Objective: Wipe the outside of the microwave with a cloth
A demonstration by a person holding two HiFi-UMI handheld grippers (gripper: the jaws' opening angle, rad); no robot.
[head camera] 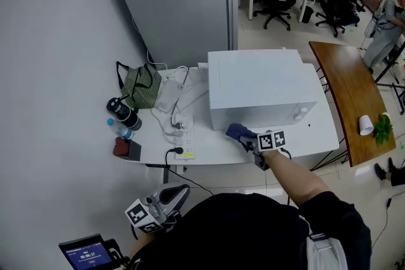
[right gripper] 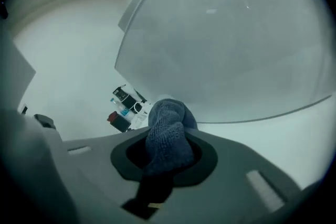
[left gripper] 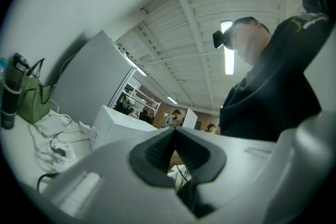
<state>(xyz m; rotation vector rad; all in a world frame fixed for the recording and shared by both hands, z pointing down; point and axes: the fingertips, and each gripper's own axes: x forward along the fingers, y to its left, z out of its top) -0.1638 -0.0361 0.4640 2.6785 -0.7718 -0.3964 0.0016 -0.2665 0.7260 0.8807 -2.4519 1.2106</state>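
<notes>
A white microwave point(head camera: 259, 88) stands on a white table point(head camera: 316, 136). My right gripper point(head camera: 243, 136) is shut on a blue cloth point(head camera: 235, 131), pressed at the lower left corner of the microwave's front. In the right gripper view the blue cloth point(right gripper: 167, 136) bulges out between the jaws, right against the microwave's glossy front point(right gripper: 231, 44). My left gripper point(head camera: 178, 194) hangs low by the person's body, off the table, jaws closed with nothing between them. In the left gripper view the microwave point(left gripper: 122, 124) shows beyond my left gripper point(left gripper: 174, 134).
On the table's left lie a green bag point(head camera: 140, 88), a black bottle point(head camera: 122, 112), a water bottle point(head camera: 119, 129), a power strip point(head camera: 185, 147) with cables and a red-black box point(head camera: 126, 148). A wooden table point(head camera: 351, 98) with a white cup point(head camera: 366, 124) stands right. A grey partition point(head camera: 180, 0) rises behind.
</notes>
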